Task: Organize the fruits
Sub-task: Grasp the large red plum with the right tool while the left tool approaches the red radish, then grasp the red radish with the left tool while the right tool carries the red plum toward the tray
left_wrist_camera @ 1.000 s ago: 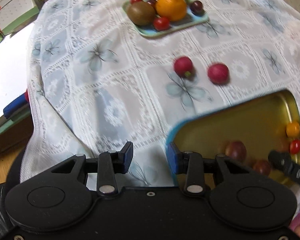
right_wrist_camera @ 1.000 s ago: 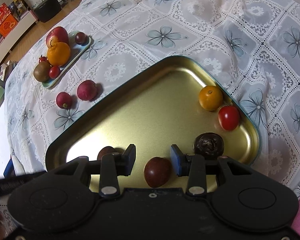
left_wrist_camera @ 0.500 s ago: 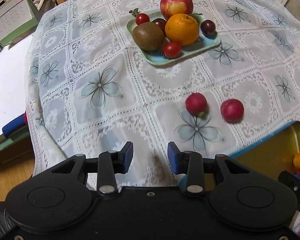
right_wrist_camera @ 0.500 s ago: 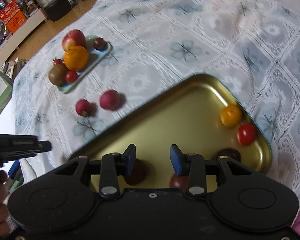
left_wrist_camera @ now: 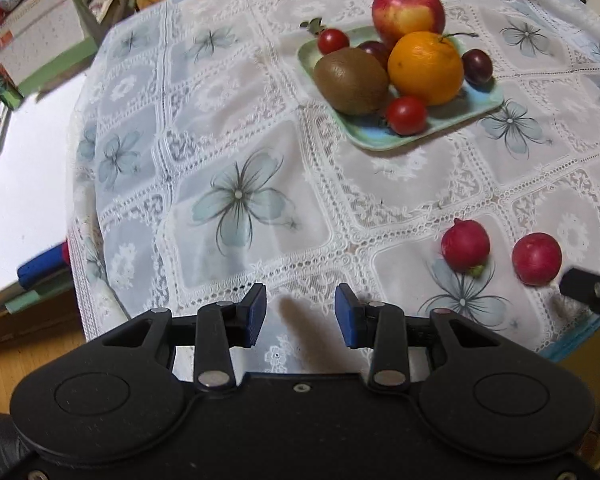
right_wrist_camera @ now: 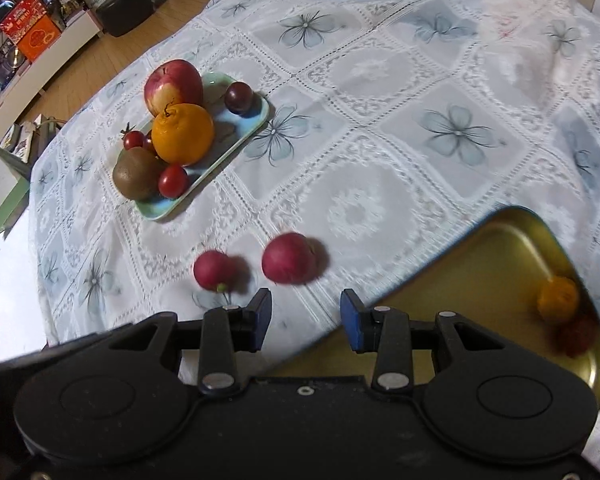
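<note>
A small green plate (left_wrist_camera: 488, 102) (right_wrist_camera: 256, 120) holds an apple (left_wrist_camera: 408, 10), an orange (left_wrist_camera: 426, 68), a kiwi (left_wrist_camera: 350, 80), cherry tomatoes (left_wrist_camera: 406, 115) and dark plums (left_wrist_camera: 477, 66). Two red radishes (left_wrist_camera: 465, 245) (left_wrist_camera: 537, 258) lie loose on the tablecloth; in the right wrist view they (right_wrist_camera: 214, 270) (right_wrist_camera: 288, 258) lie just ahead of my right gripper (right_wrist_camera: 305, 320). A gold tray (right_wrist_camera: 500, 248) at the right holds a small orange fruit (right_wrist_camera: 558, 300) and a red tomato (right_wrist_camera: 576, 336). My left gripper (left_wrist_camera: 301, 315) is open and empty over bare cloth. My right gripper is open and empty.
The table has a white lace cloth with blue flowers (left_wrist_camera: 238, 196). Its left edge drops off to a white surface (left_wrist_camera: 24, 184) with a desk calendar (left_wrist_camera: 40, 36) and pens. Shelves and boxes (right_wrist_camera: 32, 36) stand beyond the far left edge.
Both grippers have pulled back from the gold tray and swung toward the green plate. The tray has slid almost out of the left view; the radishes now lie close ahead of the right gripper.
</note>
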`<state>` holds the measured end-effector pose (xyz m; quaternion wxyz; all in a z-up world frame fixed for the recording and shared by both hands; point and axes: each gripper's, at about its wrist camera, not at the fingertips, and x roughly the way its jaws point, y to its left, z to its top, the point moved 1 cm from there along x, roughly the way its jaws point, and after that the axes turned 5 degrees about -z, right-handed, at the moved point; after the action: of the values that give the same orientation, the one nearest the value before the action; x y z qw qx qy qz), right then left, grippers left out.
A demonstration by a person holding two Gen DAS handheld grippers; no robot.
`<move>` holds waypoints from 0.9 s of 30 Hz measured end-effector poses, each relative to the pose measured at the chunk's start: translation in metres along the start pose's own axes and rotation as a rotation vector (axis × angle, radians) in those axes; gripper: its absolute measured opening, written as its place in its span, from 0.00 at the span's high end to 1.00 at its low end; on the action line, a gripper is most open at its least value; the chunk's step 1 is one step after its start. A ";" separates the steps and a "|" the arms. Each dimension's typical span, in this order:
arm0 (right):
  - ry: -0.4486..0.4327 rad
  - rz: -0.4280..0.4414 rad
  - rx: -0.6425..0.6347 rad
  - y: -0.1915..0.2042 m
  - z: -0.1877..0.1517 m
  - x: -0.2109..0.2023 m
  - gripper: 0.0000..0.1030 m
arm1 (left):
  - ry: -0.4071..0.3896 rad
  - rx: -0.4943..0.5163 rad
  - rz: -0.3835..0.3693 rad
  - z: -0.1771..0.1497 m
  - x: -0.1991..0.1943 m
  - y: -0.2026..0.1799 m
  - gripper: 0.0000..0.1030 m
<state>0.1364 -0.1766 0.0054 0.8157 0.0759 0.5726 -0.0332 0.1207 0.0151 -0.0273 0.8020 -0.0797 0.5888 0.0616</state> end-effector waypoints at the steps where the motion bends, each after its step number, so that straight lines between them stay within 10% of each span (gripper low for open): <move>1: 0.003 -0.002 0.004 0.003 0.004 0.005 0.61 | 0.013 -0.007 -0.027 0.000 0.001 0.001 0.56; 27: 0.034 -0.072 -0.046 0.035 0.010 0.059 0.59 | 0.049 -0.023 -0.094 -0.001 0.006 -0.001 0.56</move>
<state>0.1709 -0.1412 -0.0441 0.8057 0.0372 0.5892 -0.0481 0.1212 0.0142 -0.0330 0.7885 -0.1180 0.6029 0.0286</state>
